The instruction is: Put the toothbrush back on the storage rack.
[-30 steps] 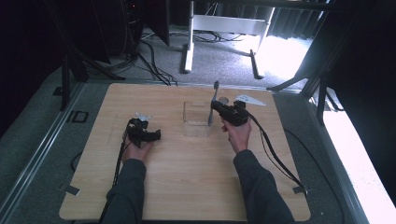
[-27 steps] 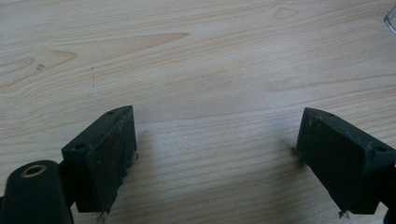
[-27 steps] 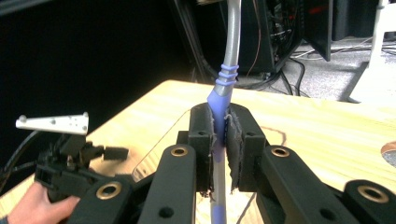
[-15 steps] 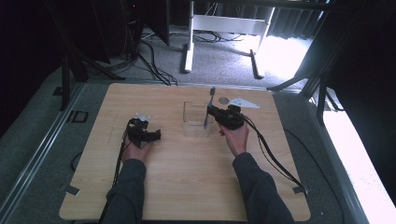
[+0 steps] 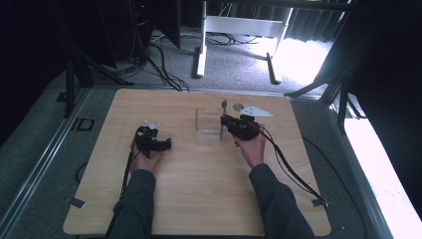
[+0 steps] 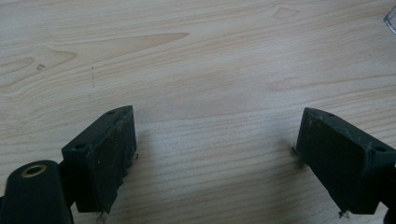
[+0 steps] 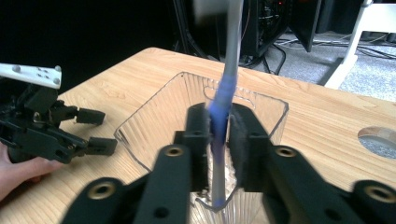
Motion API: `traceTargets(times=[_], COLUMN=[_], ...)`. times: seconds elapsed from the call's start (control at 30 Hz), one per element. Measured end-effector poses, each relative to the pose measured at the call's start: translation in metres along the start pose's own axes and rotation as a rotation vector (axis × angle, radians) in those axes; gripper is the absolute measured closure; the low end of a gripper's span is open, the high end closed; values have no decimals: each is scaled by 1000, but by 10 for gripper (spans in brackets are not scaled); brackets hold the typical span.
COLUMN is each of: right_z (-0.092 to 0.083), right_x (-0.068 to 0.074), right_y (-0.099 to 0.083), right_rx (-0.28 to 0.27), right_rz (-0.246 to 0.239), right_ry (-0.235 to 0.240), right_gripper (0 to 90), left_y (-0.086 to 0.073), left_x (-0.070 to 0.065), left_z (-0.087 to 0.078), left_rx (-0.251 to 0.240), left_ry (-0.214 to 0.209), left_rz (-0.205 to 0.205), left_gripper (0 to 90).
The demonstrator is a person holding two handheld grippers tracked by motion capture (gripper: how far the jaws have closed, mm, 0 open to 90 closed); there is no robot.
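A clear ribbed plastic container (image 5: 208,128) stands mid-table. My right gripper (image 5: 222,123) is at its right rim, pointing left over it. A thin grey utensil with a blue band (image 7: 223,93) stands upright between the jaws, its lower end down inside the container (image 7: 154,116). These jaws have just been opening; the utensil looks blurred between the pads (image 7: 198,126) with a slight gap, so the right gripper (image 7: 219,119) is open. My left gripper (image 5: 166,144) rests on the wood left of the container, open with nothing between its fingers (image 6: 105,154).
A round hole (image 5: 238,106) is set in the tabletop behind the right gripper. White table legs (image 5: 201,55) and cables lie on the floor beyond the far edge. Bare wood (image 5: 199,194) stretches toward the near edge.
The right gripper has shifted slightly left over the container, and the utensil's top sits a little lower. The left gripper has stayed put.
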State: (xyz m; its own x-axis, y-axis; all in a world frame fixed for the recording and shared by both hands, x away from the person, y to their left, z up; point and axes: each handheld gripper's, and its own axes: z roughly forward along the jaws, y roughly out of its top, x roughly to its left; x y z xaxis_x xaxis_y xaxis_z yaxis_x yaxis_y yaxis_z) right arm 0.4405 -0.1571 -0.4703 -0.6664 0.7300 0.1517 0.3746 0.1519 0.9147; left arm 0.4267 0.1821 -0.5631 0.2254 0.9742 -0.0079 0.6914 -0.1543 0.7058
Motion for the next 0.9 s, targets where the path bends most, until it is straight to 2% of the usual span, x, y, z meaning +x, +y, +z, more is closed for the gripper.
traceTargets(times=[0.27, 0.43, 0.5, 0.6, 0.8, 0.87, 0.9], right_z=[-1, -3, -4, -7, -13, -16, -18], right_x=[2, 0, -3, -6, -10, -13, -17], right_y=[0, 1, 0, 0, 2, 2, 0], right_rx=[1, -5, -9, -13, -14, -3, 19], right_rz=[-26, -22, -1, 18, 8, 9, 11], right_ry=[-1, -1, 2, -10, -38, -47, -58], right_gripper=[671, 655, 649, 643, 610, 597, 574], left_y=[0, 0, 0, 0, 0, 0, 0], left_x=[0, 0, 0, 0, 0, 0, 0], left_z=[0, 0, 0, 0, 0, 0, 0], left_rx=[-2, -2, 0, 0, 0, 0, 0], left_ry=[0, 0, 0, 0, 0, 0, 0], left_rz=[-3, -2, 0, 0, 0, -2, -2], left_gripper=[126, 126, 126, 126, 126, 126, 126])
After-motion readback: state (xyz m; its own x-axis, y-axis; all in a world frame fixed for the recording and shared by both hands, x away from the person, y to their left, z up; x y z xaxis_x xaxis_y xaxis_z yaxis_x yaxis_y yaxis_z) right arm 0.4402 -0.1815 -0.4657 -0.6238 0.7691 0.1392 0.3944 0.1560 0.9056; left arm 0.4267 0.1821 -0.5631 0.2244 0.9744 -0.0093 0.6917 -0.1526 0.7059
